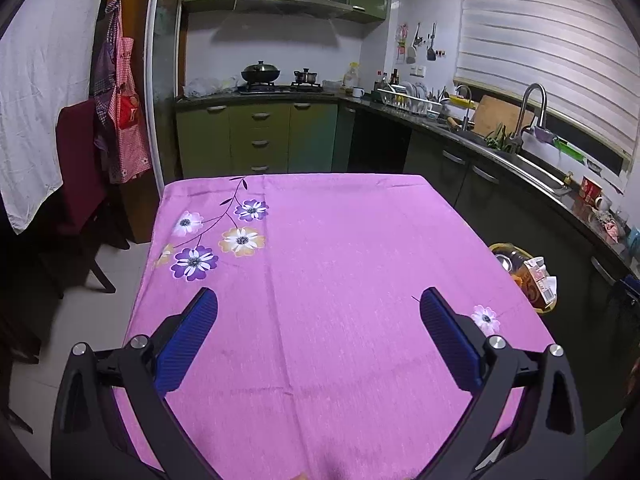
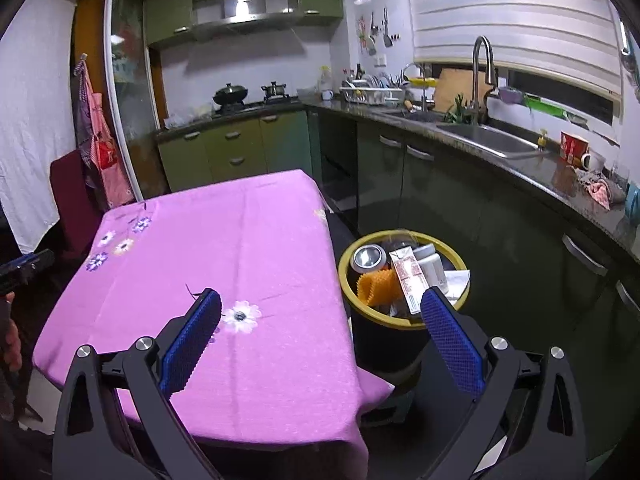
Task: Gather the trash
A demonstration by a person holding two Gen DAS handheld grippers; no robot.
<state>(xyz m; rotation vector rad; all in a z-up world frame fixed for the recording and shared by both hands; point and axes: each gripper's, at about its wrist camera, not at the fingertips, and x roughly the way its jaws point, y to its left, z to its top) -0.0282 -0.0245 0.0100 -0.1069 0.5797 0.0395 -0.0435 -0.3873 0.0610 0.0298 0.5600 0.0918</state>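
Observation:
A yellow-rimmed trash bin [image 2: 404, 322] stands on the floor just right of the table. Inside lie a metal can [image 2: 368, 258], a red-and-white carton [image 2: 408, 280], an orange ridged piece [image 2: 378, 286], a white container [image 2: 430, 266] and paper. My right gripper [image 2: 320, 308] hangs open over the table's right edge with nothing between its blue pads; its right finger [image 2: 448, 332] overlaps the bin's rim. My left gripper [image 1: 318, 306] is open above the pink flowered tablecloth [image 1: 320, 260], empty. The bin [image 1: 524, 276] peeks past the table's right edge in the left wrist view.
Green kitchen cabinets, a stove with pots [image 1: 262, 74] and a counter with a sink [image 2: 484, 138] run along the back and right. A dark red chair [image 1: 80, 184] and hanging aprons stand left of the table. The other gripper [image 2: 24, 268] shows at the right wrist view's left edge.

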